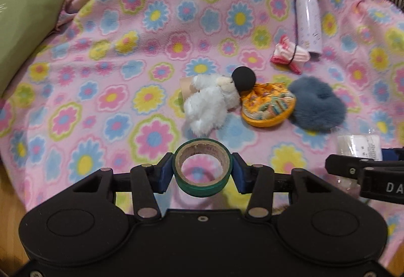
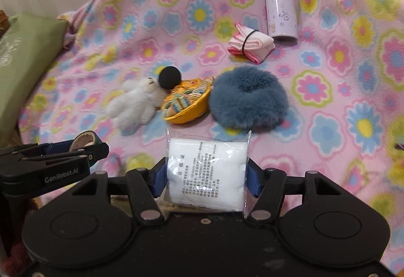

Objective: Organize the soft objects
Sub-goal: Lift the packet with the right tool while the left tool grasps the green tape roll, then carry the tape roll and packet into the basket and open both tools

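- Soft objects sit grouped mid-blanket: white plush toy (image 1: 209, 102), black ball (image 1: 243, 79), orange pincushion-like piece (image 1: 269, 106) and blue furry scrunchie (image 1: 317, 105), touching in a row, probably gathered on purpose.
- My left gripper (image 1: 202, 170) is closed on a green tape roll (image 1: 202, 167), pads on its outer rim, hole facing up (not a soft item, I judge).
- My right gripper (image 2: 205, 176) clamps a bagged white pad (image 2: 207, 174) by its sides, at 6 o'clock from the scrunchie.
- At 1 o'clock lie a folded pink cloth (image 2: 250, 44) and purple bottle (image 2: 279, 1).
- Floral fleece blanket (image 1: 113, 49) covers the surface; green cushion (image 1: 22, 31) at 9 o'clock.
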The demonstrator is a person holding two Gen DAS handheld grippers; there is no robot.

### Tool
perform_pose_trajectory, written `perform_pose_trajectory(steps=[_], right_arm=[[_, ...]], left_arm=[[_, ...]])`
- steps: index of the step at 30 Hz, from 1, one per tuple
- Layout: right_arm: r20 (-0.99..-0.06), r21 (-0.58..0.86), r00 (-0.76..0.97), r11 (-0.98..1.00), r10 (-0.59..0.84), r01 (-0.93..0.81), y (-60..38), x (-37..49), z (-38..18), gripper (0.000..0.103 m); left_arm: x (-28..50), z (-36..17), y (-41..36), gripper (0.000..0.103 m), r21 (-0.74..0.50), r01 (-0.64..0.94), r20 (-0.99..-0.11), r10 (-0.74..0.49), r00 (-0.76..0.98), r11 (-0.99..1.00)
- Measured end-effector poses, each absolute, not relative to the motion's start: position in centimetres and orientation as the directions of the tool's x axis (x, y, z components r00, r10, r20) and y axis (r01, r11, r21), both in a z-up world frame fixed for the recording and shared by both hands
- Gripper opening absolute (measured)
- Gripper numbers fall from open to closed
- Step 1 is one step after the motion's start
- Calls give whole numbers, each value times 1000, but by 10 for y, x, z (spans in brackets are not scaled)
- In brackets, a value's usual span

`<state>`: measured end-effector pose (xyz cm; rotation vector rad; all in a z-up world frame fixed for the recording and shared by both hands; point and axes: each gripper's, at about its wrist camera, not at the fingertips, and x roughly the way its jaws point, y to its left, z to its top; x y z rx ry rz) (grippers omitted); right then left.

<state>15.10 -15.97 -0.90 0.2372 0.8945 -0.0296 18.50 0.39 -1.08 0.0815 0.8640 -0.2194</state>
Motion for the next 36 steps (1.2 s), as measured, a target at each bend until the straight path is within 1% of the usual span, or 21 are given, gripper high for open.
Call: perform_pose_trajectory(steps=[7, 14, 19, 23, 27, 31, 36], right_arm=[[-737, 237, 664, 968, 126, 80, -151, 96, 10, 61], [-708, 261, 688, 964, 159, 45, -142, 42, 16, 62], [-696, 258, 700, 966, 162, 33, -137, 10, 19, 63], [-695, 228, 704, 973, 143, 28, -130, -7, 20, 64], [-713, 244, 684, 969, 153, 37, -130, -9, 15, 64], [-735, 254, 663, 965, 145, 71, -135, -4, 9, 64], [-746, 258, 649, 964, 151, 71, -134, -4, 7, 64]], left_arm=[[125, 7, 10, 47, -57, 196, -742, -173, 648, 979], [81, 4, 10, 47, -92, 178, -749, -186, 636, 980], [55, 6, 10, 47, -111, 169, -739, -196, 645, 979], [44, 5, 15, 47, -174, 159, -742, -235, 627, 972], [43, 2, 16, 47, -180, 151, -742, -236, 628, 972], [43, -6, 20, 47, -205, 123, -760, -237, 605, 971], [46, -13, 18, 47, -197, 112, -784, -225, 579, 974]])
